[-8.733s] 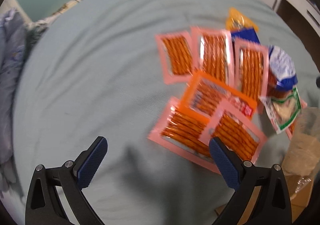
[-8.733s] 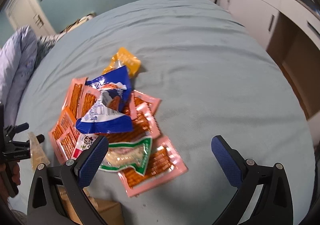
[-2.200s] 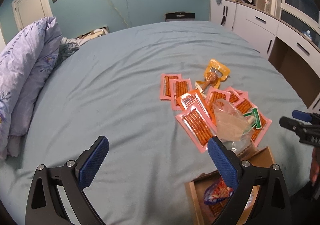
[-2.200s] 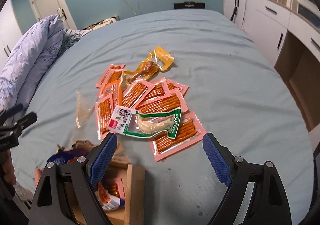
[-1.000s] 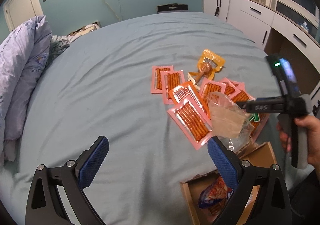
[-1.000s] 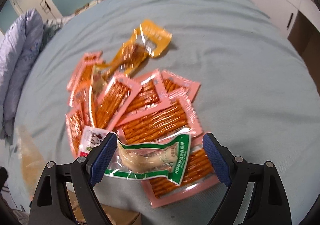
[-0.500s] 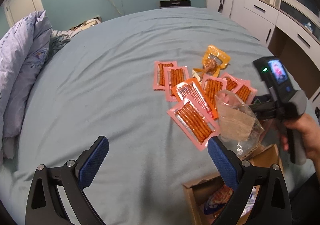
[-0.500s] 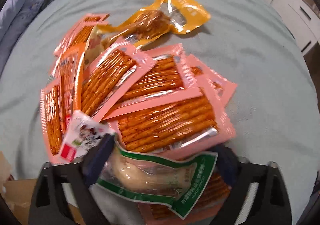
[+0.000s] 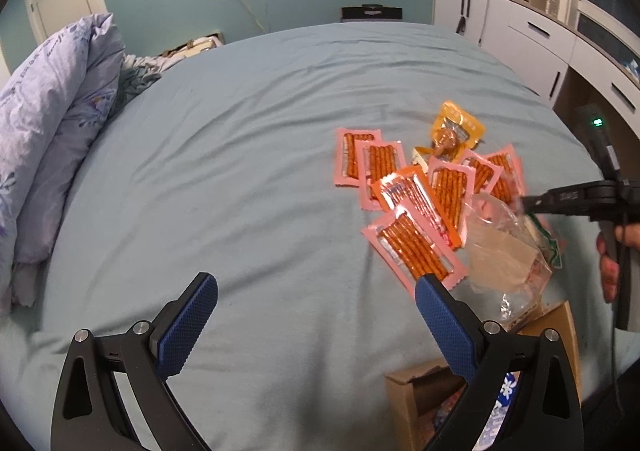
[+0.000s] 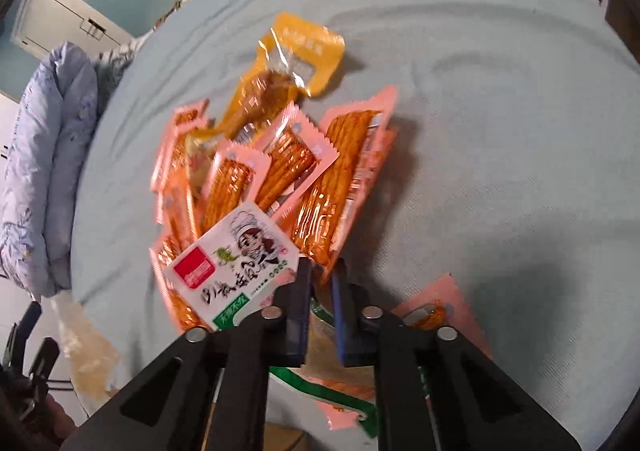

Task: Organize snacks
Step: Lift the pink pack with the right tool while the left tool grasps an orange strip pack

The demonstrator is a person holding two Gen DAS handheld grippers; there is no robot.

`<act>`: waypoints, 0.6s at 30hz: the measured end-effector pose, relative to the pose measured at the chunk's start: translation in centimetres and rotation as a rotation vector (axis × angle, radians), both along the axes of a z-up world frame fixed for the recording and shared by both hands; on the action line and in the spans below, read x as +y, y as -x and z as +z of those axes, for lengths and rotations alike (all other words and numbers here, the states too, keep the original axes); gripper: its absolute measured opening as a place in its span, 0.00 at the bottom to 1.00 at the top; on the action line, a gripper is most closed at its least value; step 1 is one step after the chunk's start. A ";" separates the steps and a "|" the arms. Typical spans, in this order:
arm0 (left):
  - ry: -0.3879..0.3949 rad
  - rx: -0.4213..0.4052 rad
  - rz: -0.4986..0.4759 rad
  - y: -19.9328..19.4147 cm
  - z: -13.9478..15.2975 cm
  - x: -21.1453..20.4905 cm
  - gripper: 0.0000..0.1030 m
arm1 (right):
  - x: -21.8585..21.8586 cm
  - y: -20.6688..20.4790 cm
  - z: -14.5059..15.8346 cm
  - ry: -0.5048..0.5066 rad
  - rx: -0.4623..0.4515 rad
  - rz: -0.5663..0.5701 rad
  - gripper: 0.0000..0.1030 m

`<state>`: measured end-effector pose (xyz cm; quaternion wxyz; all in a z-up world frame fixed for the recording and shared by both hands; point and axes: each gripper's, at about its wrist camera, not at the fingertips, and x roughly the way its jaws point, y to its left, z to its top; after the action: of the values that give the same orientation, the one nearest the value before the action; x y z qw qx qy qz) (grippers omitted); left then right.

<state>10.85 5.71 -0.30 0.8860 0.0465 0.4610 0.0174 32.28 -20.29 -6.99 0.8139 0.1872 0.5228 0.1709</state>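
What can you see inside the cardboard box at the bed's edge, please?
Inside the cardboard box, only a blue-and-white snack bag shows; the left hand-held gripper covers the rest.

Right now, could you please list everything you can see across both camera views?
Spicy stick packets: several, exact count unclear, pink and orange, piled on the bed.
Yellow packet: one, at the pile's far end.
Green-and-white packet: one, pinched by the right gripper.
Clear bag: one, beside the box.
Cardboard box: one, brown, near edge.
Bed: one, light blue.
Duvet: one, lilac.
Left gripper: open.
Right gripper: shut on the packet.
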 end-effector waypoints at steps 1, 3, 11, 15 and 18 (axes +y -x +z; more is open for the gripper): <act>0.001 0.000 0.006 -0.1 0.0 0.2 0.98 | -0.2 0.2 0.5 -0.003 -0.019 -0.007 0.03; 0.009 0.003 0.019 -0.8 -0.1 0.5 0.98 | -0.7 0.8 1.2 -0.020 -0.050 -0.016 0.01; 0.163 0.188 -0.040 -8.0 -4.0 -0.5 0.98 | -2.3 4.4 3.1 -0.105 -0.128 -0.049 0.00; 0.170 0.351 -0.072 -11.1 -8.3 -1.8 0.98 | -2.8 5.5 4.1 -0.133 -0.159 -0.064 0.00; 0.189 0.449 -0.123 -12.0 -11.0 -3.4 0.98 | -3.1 6.6 4.9 -0.166 -0.200 -0.071 0.00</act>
<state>22.88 2.34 -11.26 0.7613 -0.0057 0.6421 -0.0905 25.72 -23.40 -2.06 0.8491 0.2546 0.4162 0.2025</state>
